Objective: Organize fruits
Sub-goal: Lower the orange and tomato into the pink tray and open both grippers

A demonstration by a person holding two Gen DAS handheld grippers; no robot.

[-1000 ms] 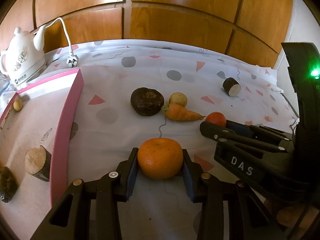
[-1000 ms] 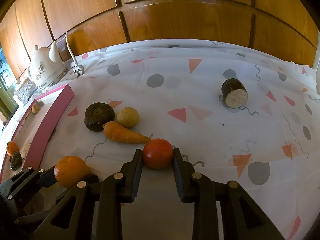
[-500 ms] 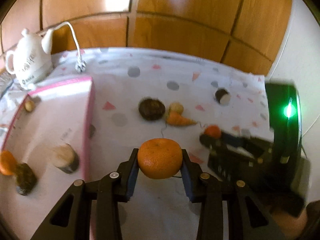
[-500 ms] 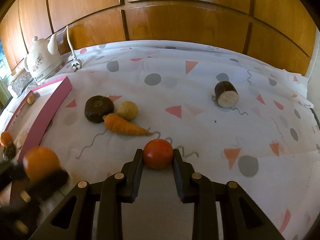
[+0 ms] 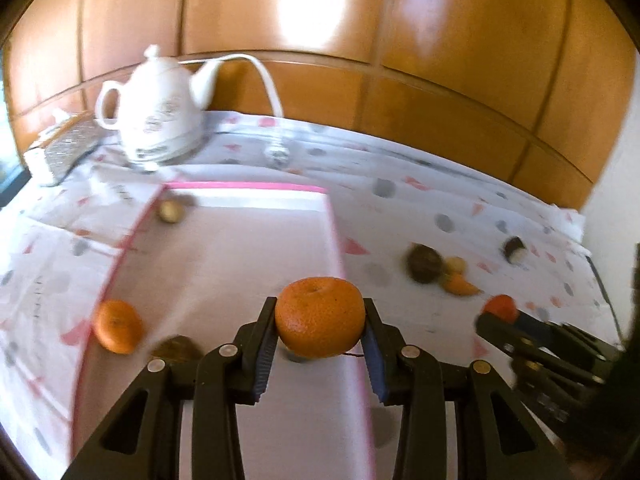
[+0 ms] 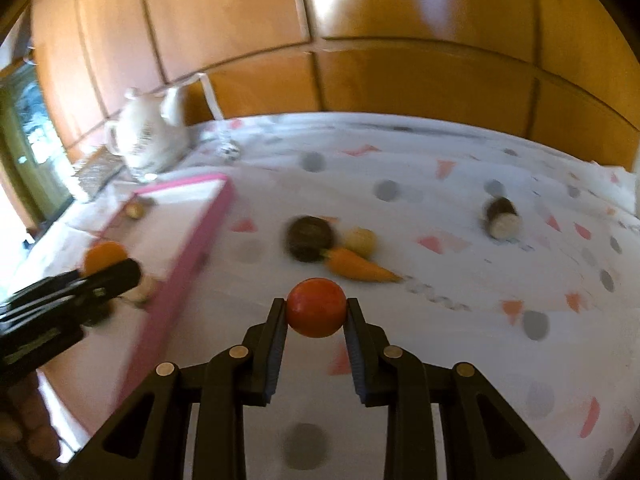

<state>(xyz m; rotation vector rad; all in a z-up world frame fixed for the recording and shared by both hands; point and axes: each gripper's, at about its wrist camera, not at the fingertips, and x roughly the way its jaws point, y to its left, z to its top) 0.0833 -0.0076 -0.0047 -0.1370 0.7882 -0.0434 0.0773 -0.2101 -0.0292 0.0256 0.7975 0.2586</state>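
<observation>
Clamping a round orange mandarin (image 5: pixel 320 322) between its blue pads, the left claw (image 5: pixel 320 344) holds the fruit above the near right edge of the flat white tray with a pink rim (image 5: pixel 334 232). Inside that tray lie a second orange mandarin (image 5: pixel 118 326), a dark brown lump (image 5: pixel 176 348) just beside it, and a small tan ball (image 5: pixel 171 211) near the far left corner. The right claw (image 6: pixel 317 322) is clenched on a smooth red-orange tomato-like ball (image 6: pixel 317 307), held over the bench's white cloth with grey dots and pink triangles (image 6: pixel 440 280), to the right of the tray. On the cloth beyond it sit a dark brown round fruit (image 6: pixel 310 237), a pale yellow ball (image 6: pixel 360 241) and an orange carrot (image 6: pixel 358 266), close together, with a short dark log with a pale cut end (image 6: pixel 502 218) well apart to the right. A white ceramic kettle (image 5: pixel 158 114) stands behind the tray.
</observation>
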